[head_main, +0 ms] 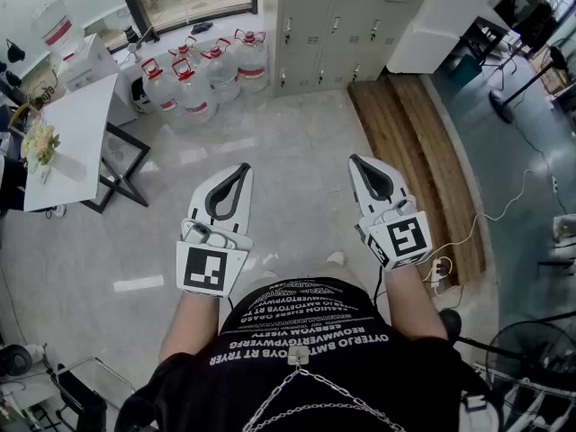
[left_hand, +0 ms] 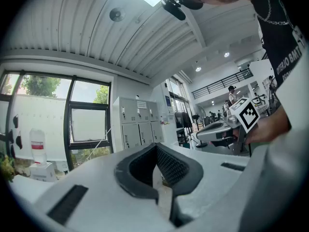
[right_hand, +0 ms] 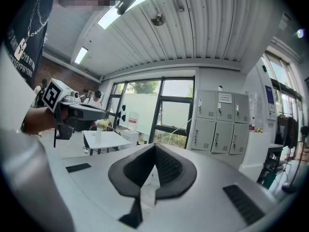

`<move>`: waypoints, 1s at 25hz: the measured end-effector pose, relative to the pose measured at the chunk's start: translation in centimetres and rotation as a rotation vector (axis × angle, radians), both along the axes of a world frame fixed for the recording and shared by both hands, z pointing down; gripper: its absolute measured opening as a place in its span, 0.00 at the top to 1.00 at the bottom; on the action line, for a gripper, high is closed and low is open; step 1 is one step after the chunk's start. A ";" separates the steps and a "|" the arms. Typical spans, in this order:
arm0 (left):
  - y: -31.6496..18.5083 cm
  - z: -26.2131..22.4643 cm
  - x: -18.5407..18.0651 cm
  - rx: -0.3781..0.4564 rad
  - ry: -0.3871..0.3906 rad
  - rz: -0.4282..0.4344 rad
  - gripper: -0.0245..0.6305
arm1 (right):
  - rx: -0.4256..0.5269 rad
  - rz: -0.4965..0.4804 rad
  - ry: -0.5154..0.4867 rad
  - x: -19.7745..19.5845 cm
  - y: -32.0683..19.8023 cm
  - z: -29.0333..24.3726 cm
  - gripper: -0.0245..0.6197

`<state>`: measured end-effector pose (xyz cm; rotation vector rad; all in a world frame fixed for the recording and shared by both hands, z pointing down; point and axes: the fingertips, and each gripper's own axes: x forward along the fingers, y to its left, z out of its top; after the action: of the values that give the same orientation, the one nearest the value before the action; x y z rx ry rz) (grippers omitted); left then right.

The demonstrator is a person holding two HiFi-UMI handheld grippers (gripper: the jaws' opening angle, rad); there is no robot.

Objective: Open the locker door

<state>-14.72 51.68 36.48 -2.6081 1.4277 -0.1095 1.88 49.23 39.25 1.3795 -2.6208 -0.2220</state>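
Note:
The grey lockers (head_main: 342,16) stand against the far wall, doors closed, several steps ahead of me. They also show in the left gripper view as lockers (left_hand: 140,127) and in the right gripper view as lockers (right_hand: 219,122), small and distant. My left gripper (head_main: 241,167) is held at waist height over the floor, jaws shut, nothing between them. My right gripper (head_main: 355,159) hangs beside it, also shut and empty. Both point toward the lockers. Each gripper appears in the other's view: right gripper (left_hand: 217,129), left gripper (right_hand: 77,112).
Several large water bottles (head_main: 202,75) stand on the floor left of the lockers. A white table (head_main: 76,124) is at the left. A wooden platform (head_main: 423,151) and a white counter (head_main: 441,16) lie at the right. Cables and a fan (head_main: 531,358) are at lower right.

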 end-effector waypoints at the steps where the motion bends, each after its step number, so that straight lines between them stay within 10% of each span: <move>1: -0.1 0.3 -0.2 -0.006 0.011 -0.007 0.97 | -0.002 -0.001 0.003 -0.3 0.1 0.1 0.97; 16: 0.3 0.8 1.6 -0.024 0.092 -0.033 0.97 | -0.080 0.034 -0.054 3.5 1.2 0.6 0.97; 19: -1.0 0.8 2.3 -0.001 0.080 -0.029 0.97 | -0.103 -0.004 -0.059 3.5 -0.2 1.2 0.80; 25: -3.4 2.2 3.6 -0.060 0.068 -0.044 0.97 | -0.173 -0.058 -0.077 3.4 -3.1 3.2 0.79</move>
<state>-11.14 48.27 38.71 -2.6525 1.5283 -0.0708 5.30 46.12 42.46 1.2803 -2.6716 0.0506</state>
